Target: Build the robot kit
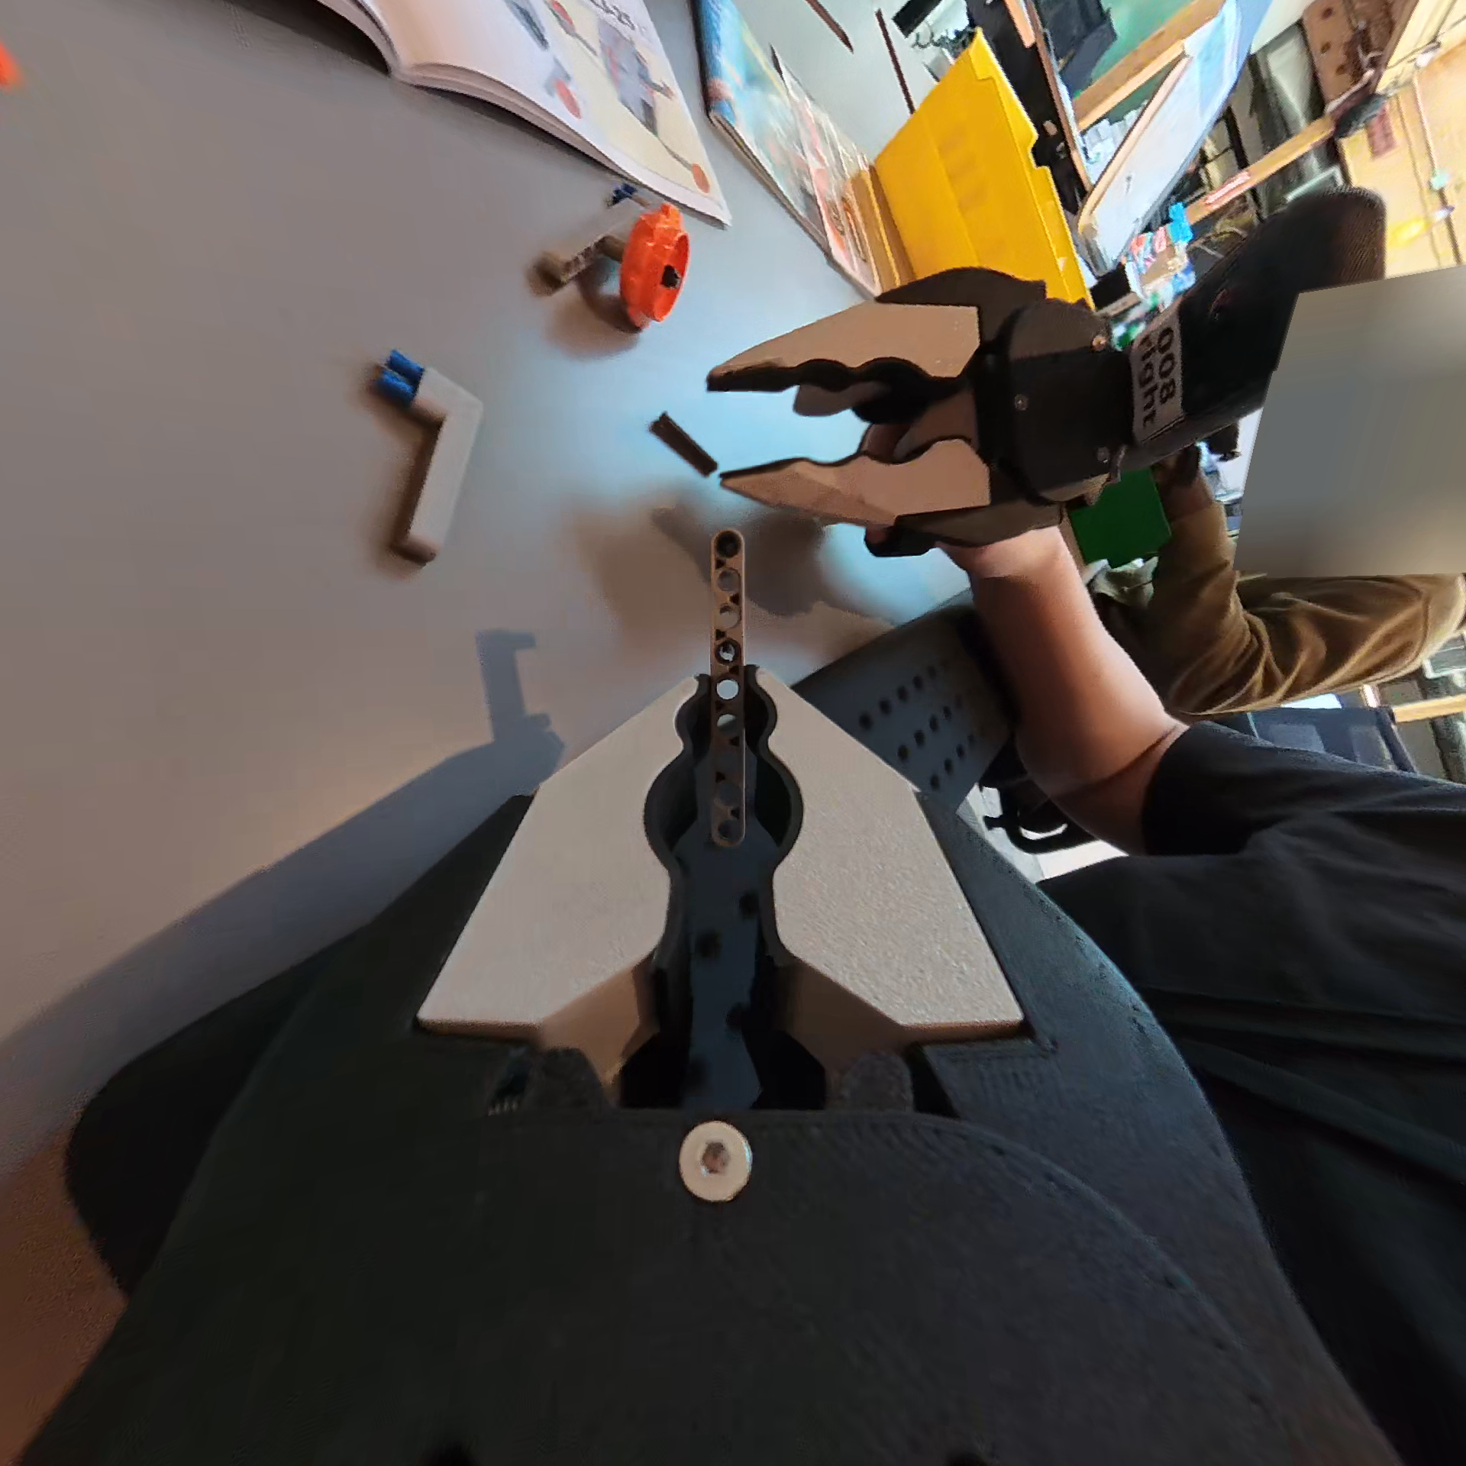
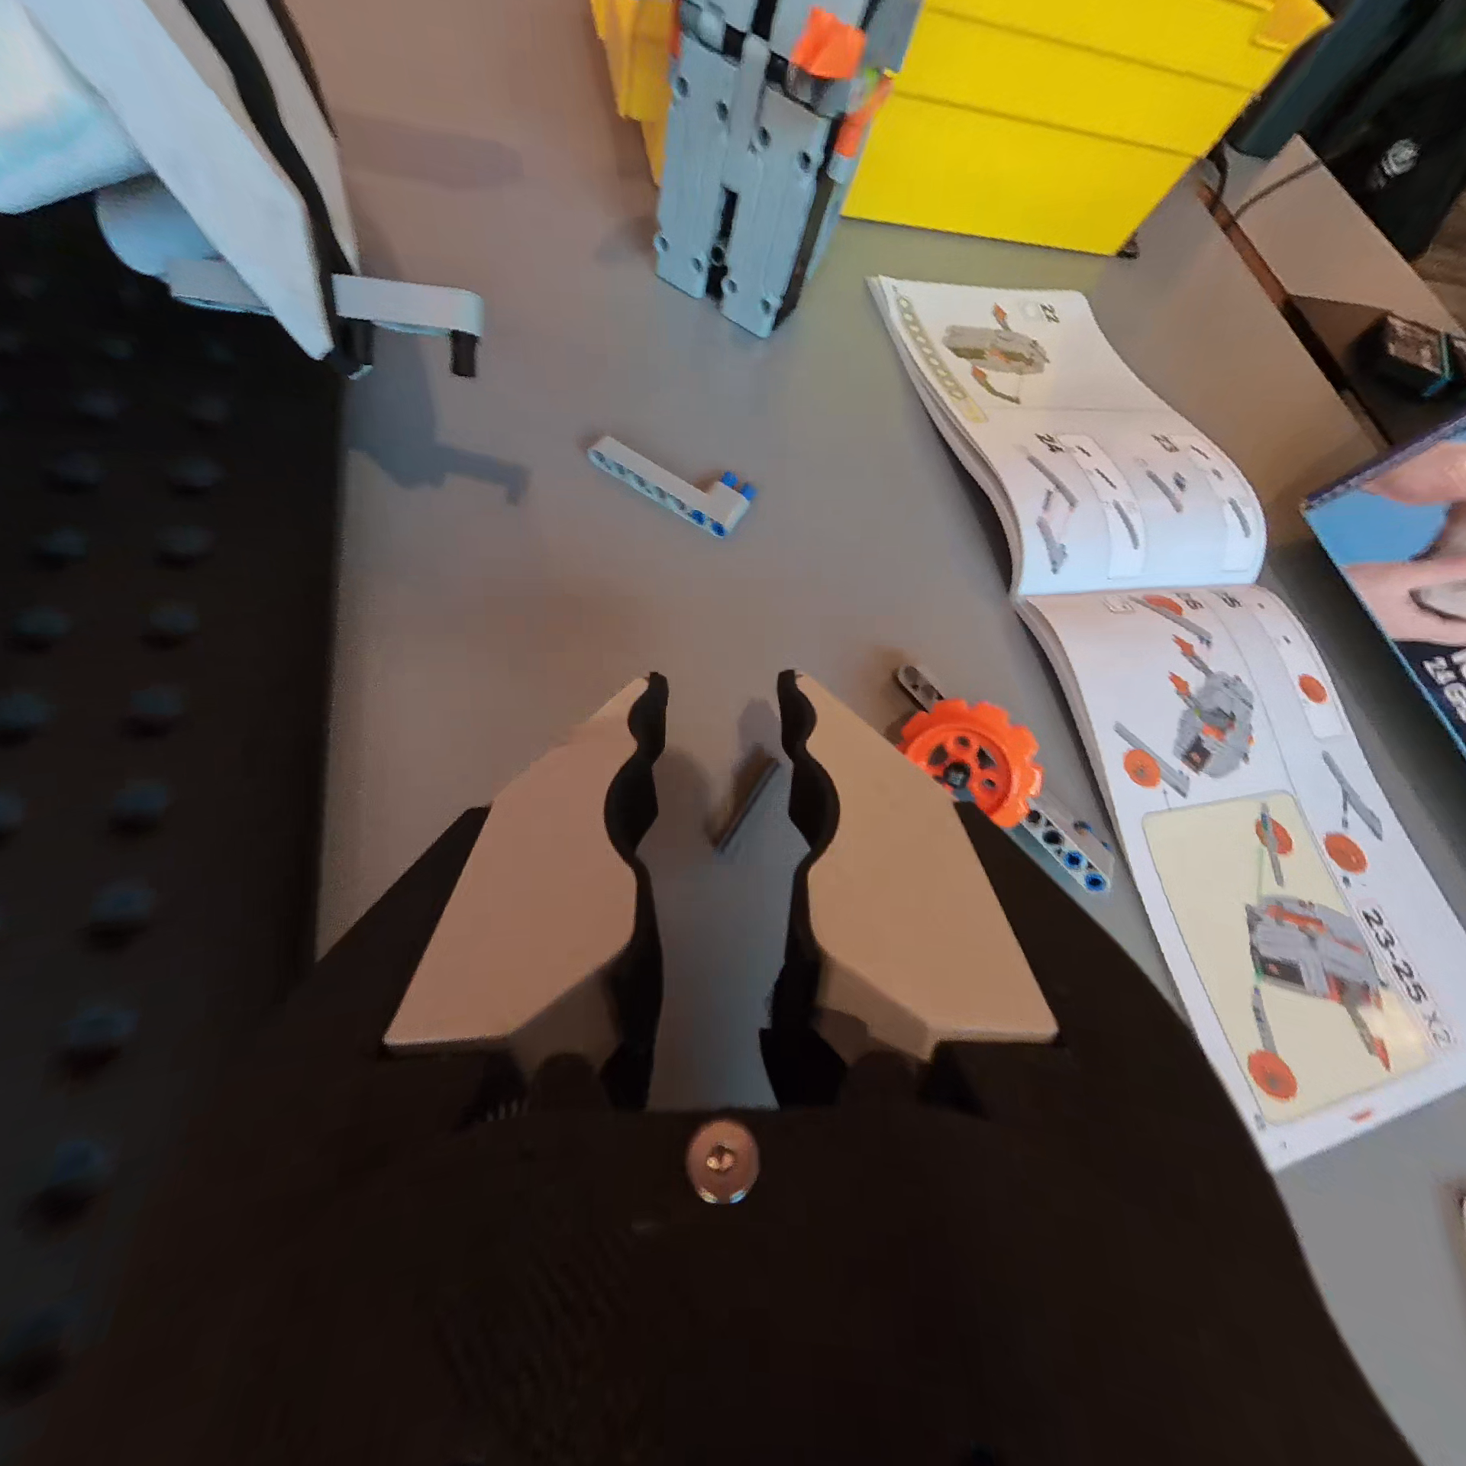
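Our left gripper [image 1: 726, 674] is clamped on a thin grey perforated beam [image 1: 727, 627], which juts straight forward past the fingertips, held above the grey worktop [image 1: 238, 635]. Our right gripper [image 2: 722, 690] hangs with its jaws apart over a short dark axle [image 2: 747, 805] lying flat between the fingers, its long axis angled slightly toward the right finger. We see the right gripper nearer that axle; in the left wrist view the beam's tip points toward both. An orange gear [image 2: 969, 760] on a holed beam sits just right of the right gripper, an L-shaped grey beam with blue pins [image 2: 674, 496] farther ahead, and an open instruction booklet [image 2: 1150, 635] toward the worktop's right edge.
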The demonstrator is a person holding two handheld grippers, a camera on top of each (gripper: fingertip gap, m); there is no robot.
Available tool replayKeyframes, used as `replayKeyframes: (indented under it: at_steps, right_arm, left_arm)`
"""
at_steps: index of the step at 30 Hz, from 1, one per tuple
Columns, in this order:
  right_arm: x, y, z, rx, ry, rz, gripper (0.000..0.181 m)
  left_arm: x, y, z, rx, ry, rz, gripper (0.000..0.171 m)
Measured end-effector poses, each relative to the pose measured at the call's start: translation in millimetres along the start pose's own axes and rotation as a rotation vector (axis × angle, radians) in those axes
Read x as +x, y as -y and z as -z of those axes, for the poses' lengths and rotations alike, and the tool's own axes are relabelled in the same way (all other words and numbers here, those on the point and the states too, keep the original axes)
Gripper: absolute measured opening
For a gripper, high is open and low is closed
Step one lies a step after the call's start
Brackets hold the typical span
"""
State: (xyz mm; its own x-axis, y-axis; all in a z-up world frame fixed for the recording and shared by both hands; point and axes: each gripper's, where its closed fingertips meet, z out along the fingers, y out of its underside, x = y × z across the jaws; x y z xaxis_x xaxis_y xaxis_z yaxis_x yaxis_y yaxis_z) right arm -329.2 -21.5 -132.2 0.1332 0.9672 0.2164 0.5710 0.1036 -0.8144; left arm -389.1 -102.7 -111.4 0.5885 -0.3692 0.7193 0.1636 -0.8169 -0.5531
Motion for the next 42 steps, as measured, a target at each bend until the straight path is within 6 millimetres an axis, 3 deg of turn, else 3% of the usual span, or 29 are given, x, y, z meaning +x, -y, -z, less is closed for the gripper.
replayKeyframes:
  at_steps: [5,15,27,33,37,42]
  right_arm:
    - [3,0,2,0.039,0.01,-0.061,0.027]
    - [-15,-2,-5,0.007,0.019,0.096,0.028]
    - [-6,-6,-5,-0.014,-0.024,0.081,0.026]
    - [14,-20,0,-0.073,-0.072,-0.054,0.026]
    - [17,-25,6,-0.078,-0.027,-0.229,0.026]
    - [20,-31,4,-0.098,-0.013,-0.324,0.024]
  left_arm:
    - [-5,2,2,0.008,-0.005,0.015,0.006]
    - [1,2,-3,0.003,-0.049,0.019,0.006]
    - [-11,6,6,0.032,-0.024,0.046,0.006]
    - [-15,8,12,0.055,-0.017,0.06,0.006]
    - [-18,8,16,0.067,-0.019,0.075,0.006]
    - [-23,9,18,0.078,-0.016,0.109,0.006]
